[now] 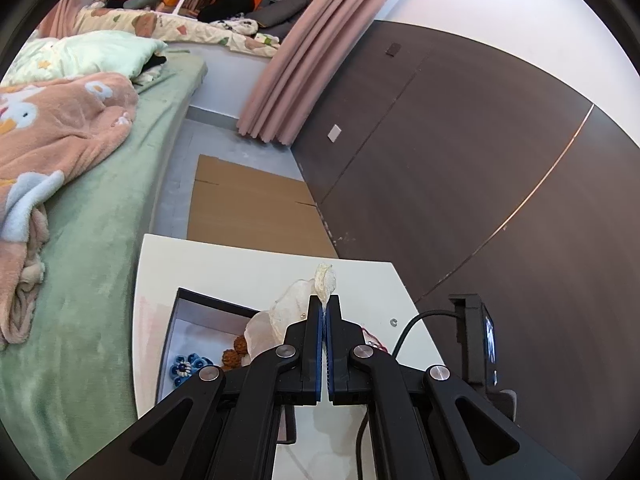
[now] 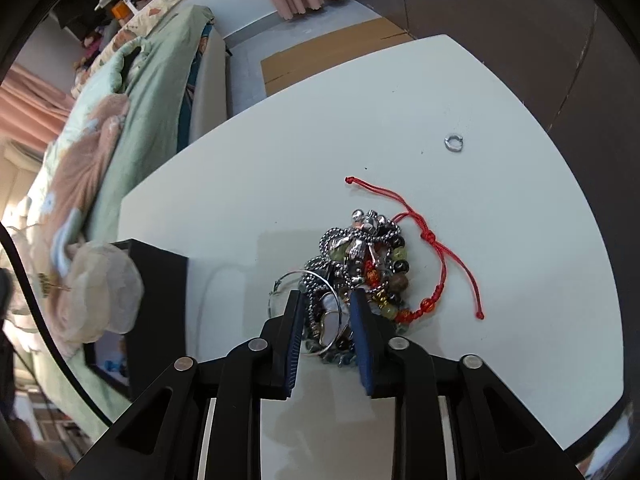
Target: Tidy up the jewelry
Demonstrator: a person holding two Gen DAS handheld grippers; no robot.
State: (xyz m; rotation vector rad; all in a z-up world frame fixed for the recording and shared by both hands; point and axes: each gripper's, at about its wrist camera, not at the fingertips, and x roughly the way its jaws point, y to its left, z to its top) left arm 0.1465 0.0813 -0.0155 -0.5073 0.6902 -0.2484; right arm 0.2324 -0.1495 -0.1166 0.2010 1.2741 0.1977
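The left wrist view looks forward over the white table (image 1: pixel 160 280) toward the bed (image 1: pixel 100 240). The right wrist view looks down close on the jewelry pile (image 2: pixel 356 272). Both share the black box (image 1: pixel 188 300).

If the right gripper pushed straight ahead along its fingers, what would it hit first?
Probably the tangled jewelry pile: the open right gripper already straddles its near edge on the white table. Depth is uncertain.
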